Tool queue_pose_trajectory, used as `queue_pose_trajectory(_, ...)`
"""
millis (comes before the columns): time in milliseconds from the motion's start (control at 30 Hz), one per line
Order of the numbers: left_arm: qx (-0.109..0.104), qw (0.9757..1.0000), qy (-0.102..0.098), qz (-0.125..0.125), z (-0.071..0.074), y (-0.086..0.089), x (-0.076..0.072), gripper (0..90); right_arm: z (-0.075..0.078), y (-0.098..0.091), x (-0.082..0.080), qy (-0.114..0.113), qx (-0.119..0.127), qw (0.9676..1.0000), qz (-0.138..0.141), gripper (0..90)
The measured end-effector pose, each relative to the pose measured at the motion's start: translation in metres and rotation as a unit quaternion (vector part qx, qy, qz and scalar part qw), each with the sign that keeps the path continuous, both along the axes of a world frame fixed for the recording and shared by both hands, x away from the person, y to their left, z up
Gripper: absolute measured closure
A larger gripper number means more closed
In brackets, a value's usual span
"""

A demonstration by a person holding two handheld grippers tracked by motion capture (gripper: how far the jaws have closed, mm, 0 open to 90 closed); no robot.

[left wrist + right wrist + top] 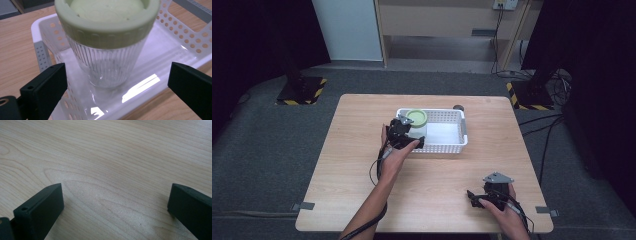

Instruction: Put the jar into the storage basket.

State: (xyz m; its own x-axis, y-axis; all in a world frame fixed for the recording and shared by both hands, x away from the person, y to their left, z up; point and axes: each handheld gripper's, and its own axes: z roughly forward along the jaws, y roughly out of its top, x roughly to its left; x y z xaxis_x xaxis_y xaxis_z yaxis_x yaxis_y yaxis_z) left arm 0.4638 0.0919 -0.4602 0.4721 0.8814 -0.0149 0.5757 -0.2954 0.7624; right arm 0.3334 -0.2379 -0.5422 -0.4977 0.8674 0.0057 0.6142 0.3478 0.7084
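Standing at the left end of a white perforated basket point(447, 131), a ribbed clear glass jar point(107, 67) with a pale green lid point(107, 20) is our first item; the basket sits slightly beyond the centre of the wooden table point(362, 165). We note the left gripper point(404, 136) held at the basket's near-left corner, jaws spread wide on either side of the jar, touching nothing. We list the right gripper point(479, 199) at the near right of the table, well apart from the basket, jaws likewise parted over bare wood. A small dark object lies just beyond the basket's far right corner; we cannot tell what it is.
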Motion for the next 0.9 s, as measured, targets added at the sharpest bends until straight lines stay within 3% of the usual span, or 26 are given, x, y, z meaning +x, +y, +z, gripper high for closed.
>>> queue_pose_trajectory(300,0.004,0.9999,-0.003,-0.016,0.000,-0.001,-0.024,1.4,0.000,0.000,0.000,0.000,0.000,1.0000,0.000,0.3)
queue_pose_trajectory(900,-0.001,0.9996,0.009,-0.027,-0.005,0.010,-0.050,1.8,0.000,0.000,0.000,0.000,0.000,1.0000,0.000,0.3)
